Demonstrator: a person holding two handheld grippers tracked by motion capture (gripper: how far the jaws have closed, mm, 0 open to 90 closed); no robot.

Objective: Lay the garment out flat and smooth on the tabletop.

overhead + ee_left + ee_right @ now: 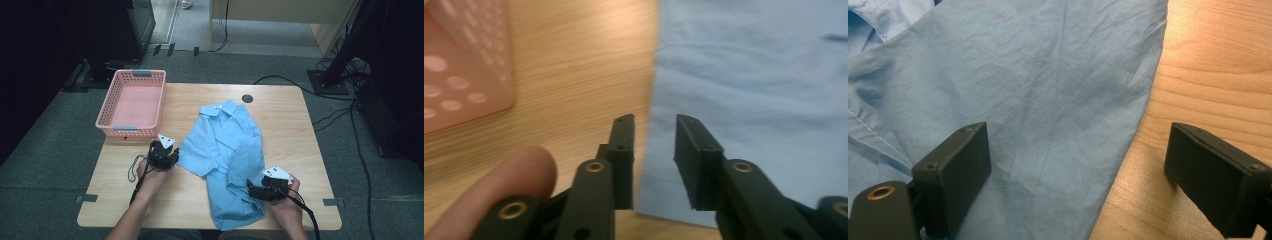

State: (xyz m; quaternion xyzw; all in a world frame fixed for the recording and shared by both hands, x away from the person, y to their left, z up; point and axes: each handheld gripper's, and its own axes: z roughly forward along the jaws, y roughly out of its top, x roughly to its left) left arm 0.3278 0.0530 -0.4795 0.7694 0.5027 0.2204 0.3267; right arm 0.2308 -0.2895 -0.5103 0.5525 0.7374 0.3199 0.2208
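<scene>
Nearest you, your right gripper (256,190) sits at the lower right part of the light blue shirt (231,150), close to the front edge of the wooden table (290,125). In the right gripper view its jaws stand wide apart and hold nothing: one hangs over the wrinkled cloth (1038,100), the other over bare wood (1218,75), with the shirt's edge running between them.

A little farther in, on your other side, your left gripper (167,159) rests just beside the shirt's left sleeve. In the left gripper view its jaws are only narrowly apart (a small gap, with nothing pinched between the pads), and the hem of the blue cloth (749,75) lies below and beyond them, its edge lined up roughly with the gap. A fingertip (509,185) of yours shows at the bottom left of that view, and the table's grain (574,65) runs beside the cloth.

The shirt itself lies spread and rumpled across the middle of the table, collar towards the far edge and hem towards you.

Beyond your left gripper, at the far left corner of the table, stands the pink basket (107,107), well apart from the shirt; its perforated wall (459,60) shows blurred in the left gripper view.
</scene>
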